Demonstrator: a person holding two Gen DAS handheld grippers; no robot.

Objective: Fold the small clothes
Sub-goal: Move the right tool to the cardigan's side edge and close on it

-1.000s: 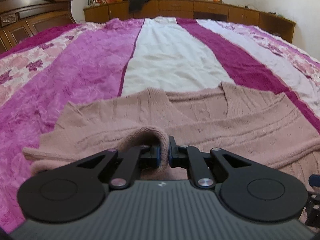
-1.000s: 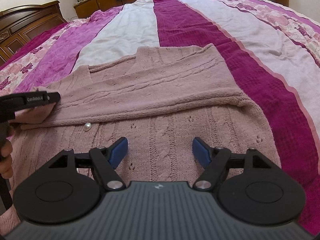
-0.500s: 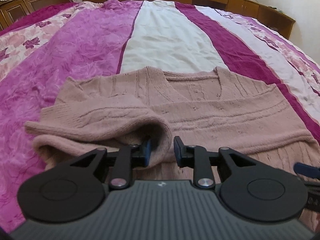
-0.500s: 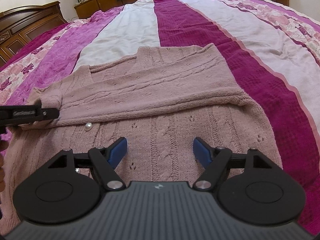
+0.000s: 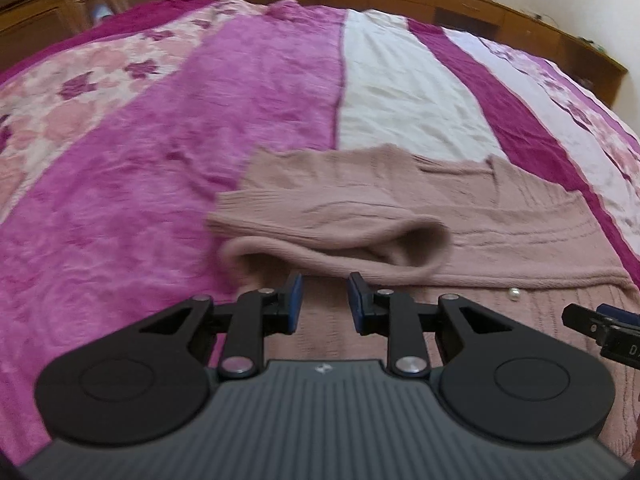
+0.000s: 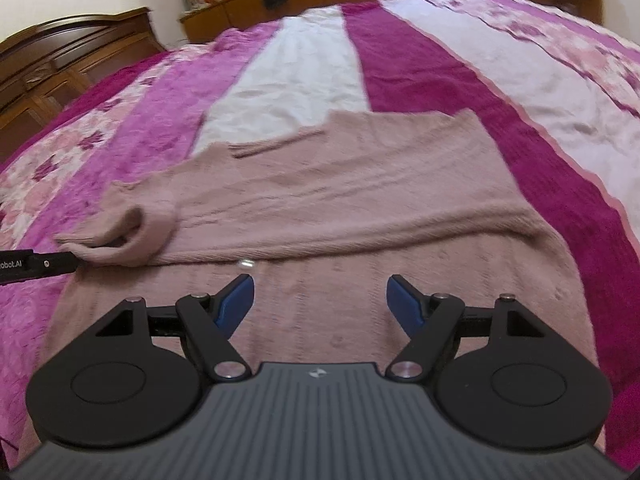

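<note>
Left wrist view: the pink cardigan (image 5: 460, 224) is spread on the striped bedspread (image 5: 160, 140), one sleeve folded across it. The left gripper (image 5: 325, 296) is parted slightly, holding nothing; the right gripper (image 6: 320, 300) gapes wide above the knit. Motion blur hides detail.

Both views are motion-blurred. The dusty-pink knitted cardigan (image 6: 344, 200) has its lower part hidden behind the right tongs' body. The far wooden cabinets (image 5: 460, 4) and what lies on them are too blurred to tell.
</note>
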